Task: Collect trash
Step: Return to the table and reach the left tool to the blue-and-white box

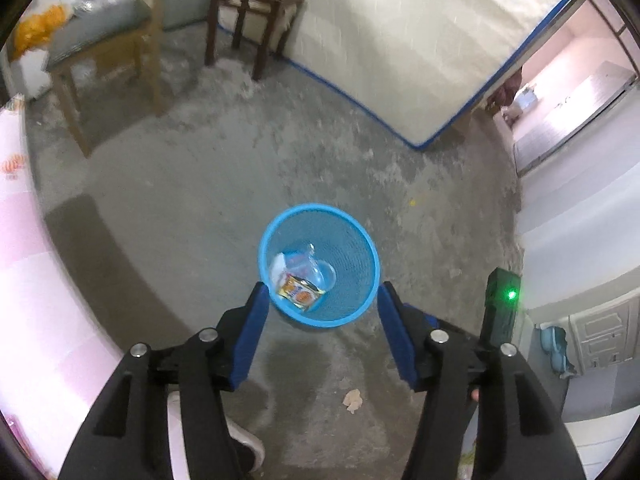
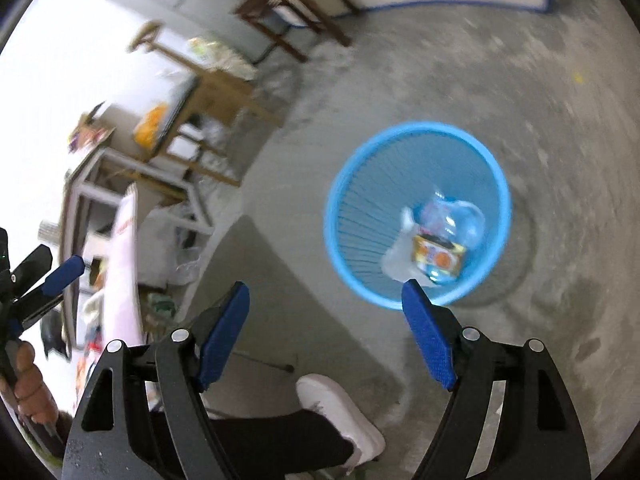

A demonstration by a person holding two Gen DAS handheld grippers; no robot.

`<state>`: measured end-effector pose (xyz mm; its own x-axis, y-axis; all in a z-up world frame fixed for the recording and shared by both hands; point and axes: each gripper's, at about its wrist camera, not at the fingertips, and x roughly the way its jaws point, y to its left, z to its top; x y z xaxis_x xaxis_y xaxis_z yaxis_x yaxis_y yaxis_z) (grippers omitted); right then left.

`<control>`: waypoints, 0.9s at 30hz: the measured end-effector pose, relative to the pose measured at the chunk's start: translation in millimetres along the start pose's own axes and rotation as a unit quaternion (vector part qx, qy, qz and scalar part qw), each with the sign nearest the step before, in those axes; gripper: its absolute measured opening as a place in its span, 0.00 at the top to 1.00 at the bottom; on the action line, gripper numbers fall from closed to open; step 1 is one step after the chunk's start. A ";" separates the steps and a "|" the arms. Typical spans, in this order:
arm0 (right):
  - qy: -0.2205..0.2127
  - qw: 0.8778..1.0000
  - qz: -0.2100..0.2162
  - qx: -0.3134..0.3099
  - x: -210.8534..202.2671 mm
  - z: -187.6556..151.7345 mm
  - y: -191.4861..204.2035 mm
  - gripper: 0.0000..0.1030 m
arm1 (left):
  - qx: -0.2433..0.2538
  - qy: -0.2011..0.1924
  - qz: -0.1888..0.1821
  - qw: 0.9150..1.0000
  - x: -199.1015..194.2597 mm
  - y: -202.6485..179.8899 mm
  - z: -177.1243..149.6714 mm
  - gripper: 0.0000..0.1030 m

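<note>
A blue mesh waste basket (image 1: 352, 240) stands on the concrete floor. It holds a colourful snack wrapper (image 1: 301, 290), a clear plastic bottle (image 1: 320, 270) and white paper. My left gripper (image 1: 320, 292) is open and empty, held above the basket's near rim. In the right wrist view the basket (image 2: 360, 184) sits ahead to the right, with the wrapper (image 2: 438, 254) and bottle (image 2: 460, 216) inside. My right gripper (image 2: 326, 286) is open and empty, left of the basket. A crumpled paper scrap (image 1: 353, 399) lies on the floor near me.
A dark wooden stool (image 1: 256, 8) and a light wooden chair (image 1: 100, 52) stand at the back. A mattress with blue trim (image 1: 400, 40) leans behind. A pink bed edge (image 1: 24, 260) is at left. My white shoe (image 2: 340, 412) is below. The left gripper (image 2: 48, 280) shows at far left.
</note>
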<state>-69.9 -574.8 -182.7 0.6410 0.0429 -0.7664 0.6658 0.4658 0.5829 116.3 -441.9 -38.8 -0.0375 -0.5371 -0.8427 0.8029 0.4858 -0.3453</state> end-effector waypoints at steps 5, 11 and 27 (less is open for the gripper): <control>-0.013 0.996 0.039 -0.079 -23.6 -2.5 81.5 0.27 | 0.003 -0.056 0.034 0.998 -104.8 32.6 -30.7 0.41; 0.011 0.977 0.110 -0.183 -23.1 -22.5 194.7 0.27 | -0.036 -0.130 0.098 0.986 -219.7 105.5 -84.2 0.38; 0.131 0.906 0.167 -0.367 99.0 -105.3 468.7 0.27 | -0.290 -0.196 0.134 0.927 -357.5 324.9 -211.3 0.31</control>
<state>265.4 -259.1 -13.8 0.5838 0.4529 -0.6738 -0.0437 0.8462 0.5310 264.9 53.7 63.0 0.4273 -0.4966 -0.7555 0.2929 0.8666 -0.4040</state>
